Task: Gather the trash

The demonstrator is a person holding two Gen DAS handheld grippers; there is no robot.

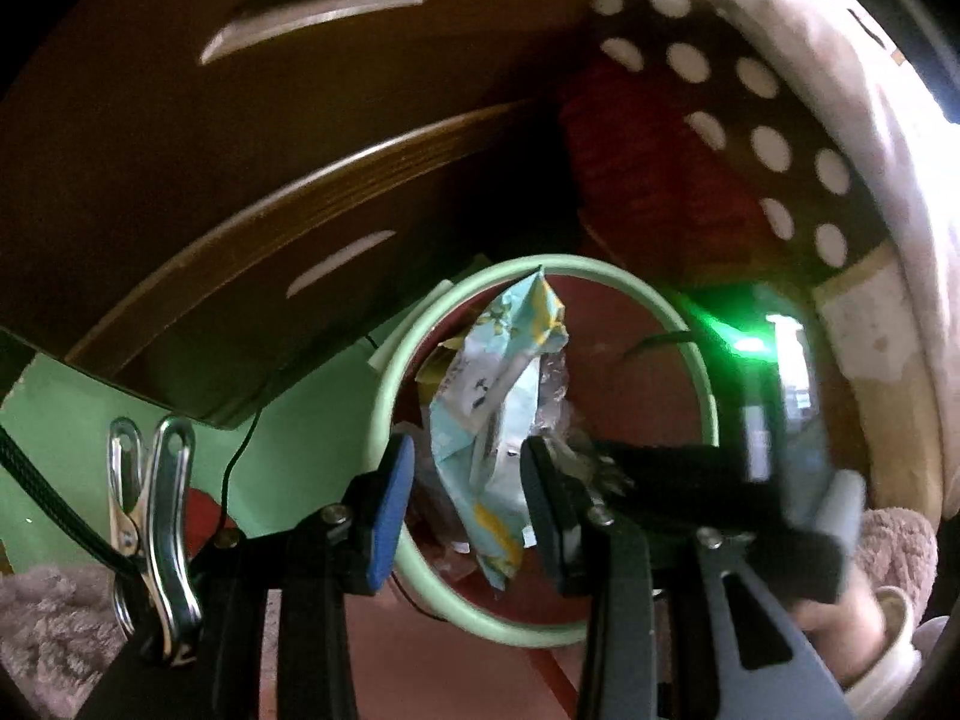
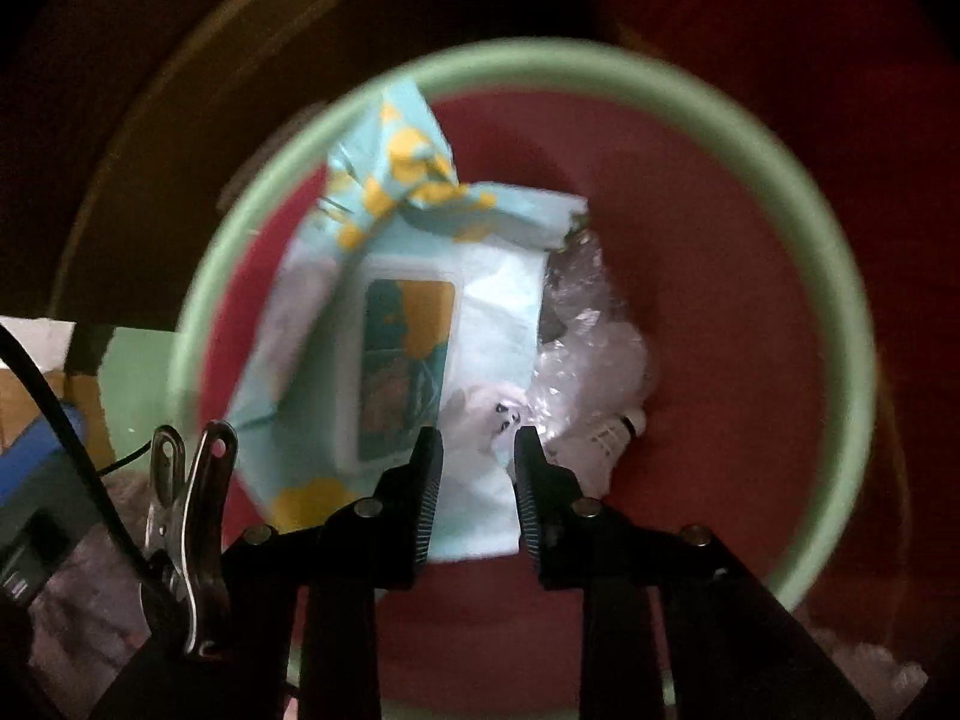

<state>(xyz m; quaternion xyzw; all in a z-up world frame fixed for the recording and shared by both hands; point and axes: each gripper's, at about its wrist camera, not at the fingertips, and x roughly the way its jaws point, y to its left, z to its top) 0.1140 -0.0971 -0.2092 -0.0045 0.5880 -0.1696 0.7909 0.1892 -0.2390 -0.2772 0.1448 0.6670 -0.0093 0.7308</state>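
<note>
A round bin with a pale green rim [image 1: 690, 324] [image 2: 840, 312] and red inside holds a light blue and yellow wipes packet [image 1: 504, 396] [image 2: 408, 324] and crumpled clear plastic [image 2: 588, 360]. My left gripper [image 1: 468, 498] is open, its fingers either side of the packet's lower end above the bin. My right gripper [image 2: 477, 480] is open right over the bin, the packet's corner lying between its fingers. In the left wrist view the right gripper's black body [image 1: 720, 492] reaches in from the right over the rim.
A dark wooden cabinet with slot handles [image 1: 312, 18] stands behind the bin. A polka-dot cloth [image 1: 750, 138] hangs at the upper right. A green surface [image 1: 78, 414] and a fuzzy pinkish rug [image 1: 48, 618] lie at the left. A black cable [image 1: 240, 450] trails down.
</note>
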